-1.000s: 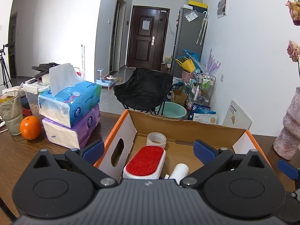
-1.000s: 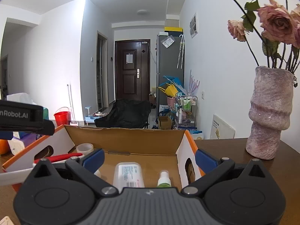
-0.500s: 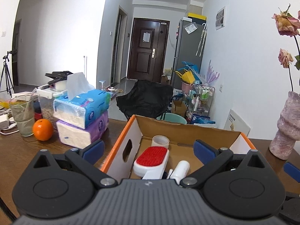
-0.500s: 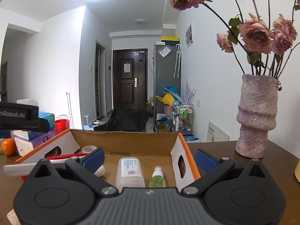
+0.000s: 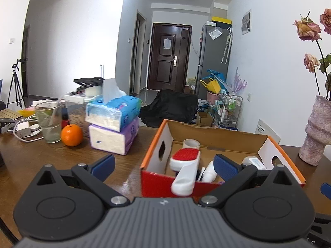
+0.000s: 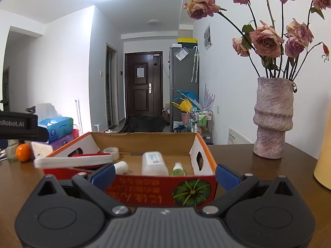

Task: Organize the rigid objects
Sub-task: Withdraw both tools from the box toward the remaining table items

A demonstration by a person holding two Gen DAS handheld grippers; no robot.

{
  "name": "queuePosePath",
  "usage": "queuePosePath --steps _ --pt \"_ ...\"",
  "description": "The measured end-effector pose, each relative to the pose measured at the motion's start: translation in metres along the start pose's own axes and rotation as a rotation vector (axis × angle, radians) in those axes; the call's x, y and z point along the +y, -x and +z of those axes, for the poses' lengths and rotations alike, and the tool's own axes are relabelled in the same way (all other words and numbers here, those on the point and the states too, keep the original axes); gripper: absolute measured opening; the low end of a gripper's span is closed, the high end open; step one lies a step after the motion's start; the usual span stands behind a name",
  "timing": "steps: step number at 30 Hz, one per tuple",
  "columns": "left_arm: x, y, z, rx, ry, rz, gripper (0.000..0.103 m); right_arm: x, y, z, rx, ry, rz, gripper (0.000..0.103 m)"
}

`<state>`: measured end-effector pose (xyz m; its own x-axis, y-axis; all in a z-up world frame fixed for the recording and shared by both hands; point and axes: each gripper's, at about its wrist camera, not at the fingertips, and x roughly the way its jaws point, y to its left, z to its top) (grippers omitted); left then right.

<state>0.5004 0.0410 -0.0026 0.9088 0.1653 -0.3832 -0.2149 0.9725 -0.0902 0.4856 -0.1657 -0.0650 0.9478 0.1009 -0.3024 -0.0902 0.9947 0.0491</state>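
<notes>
An open cardboard box (image 5: 157, 178) with orange rim and red front stands on the brown table; it also shows in the right wrist view (image 6: 144, 188). Inside lie a white brush with a red pad (image 5: 185, 165) (image 6: 74, 161), a tape roll (image 5: 191, 143) (image 6: 111, 152), a white tube (image 5: 209, 170) (image 6: 122, 167), a clear labelled bottle (image 6: 154, 163) and a small green bottle (image 6: 178, 169). My left gripper (image 5: 164, 163) is open and empty, in front of the box's left corner. My right gripper (image 6: 164, 174) is open and empty, in front of the box.
Two stacked tissue packs (image 5: 113, 122), an orange (image 5: 71, 135), a glass (image 5: 49, 122) and chargers with cables (image 5: 24, 129) sit left of the box. A pink vase with dried roses (image 6: 273, 117) stands to the right. A yellow object (image 6: 323, 161) is at the far right edge.
Both grippers have drawn back and away from the box; the box's red front face now shows. Both stay open and empty.
</notes>
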Motion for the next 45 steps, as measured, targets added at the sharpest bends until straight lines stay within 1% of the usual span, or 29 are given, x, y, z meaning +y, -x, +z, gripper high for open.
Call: queuePosePath --steps 7,17,25,32,35,39,43,45 --pt "0.015 0.024 -0.010 -0.027 -0.002 0.028 0.103 0.006 0.026 -0.009 0.006 0.006 0.007 0.103" --pt "0.035 0.052 -0.026 -0.035 -0.028 0.045 0.103 0.015 0.053 -0.023 0.026 0.019 0.009 0.103" --pt "0.061 0.062 -0.040 0.007 -0.022 0.053 0.103 0.022 0.067 -0.032 0.051 0.037 -0.027 0.103" --pt "0.081 0.070 -0.054 0.050 -0.035 0.045 0.103 0.037 0.080 -0.042 0.091 0.067 -0.004 0.103" --pt "0.089 0.070 -0.059 0.070 -0.047 0.040 0.103 0.047 0.084 -0.046 0.101 0.091 -0.017 0.103" --pt "0.099 0.068 -0.061 0.086 -0.052 0.028 0.103 0.057 0.092 -0.049 0.105 0.092 0.006 0.103" --pt "0.110 0.065 -0.062 0.104 -0.046 0.036 0.103 0.072 0.095 -0.051 0.111 0.109 0.020 0.103" --pt "0.116 0.064 -0.062 0.107 -0.041 0.040 0.103 0.081 0.092 -0.051 0.121 0.117 0.043 0.103"
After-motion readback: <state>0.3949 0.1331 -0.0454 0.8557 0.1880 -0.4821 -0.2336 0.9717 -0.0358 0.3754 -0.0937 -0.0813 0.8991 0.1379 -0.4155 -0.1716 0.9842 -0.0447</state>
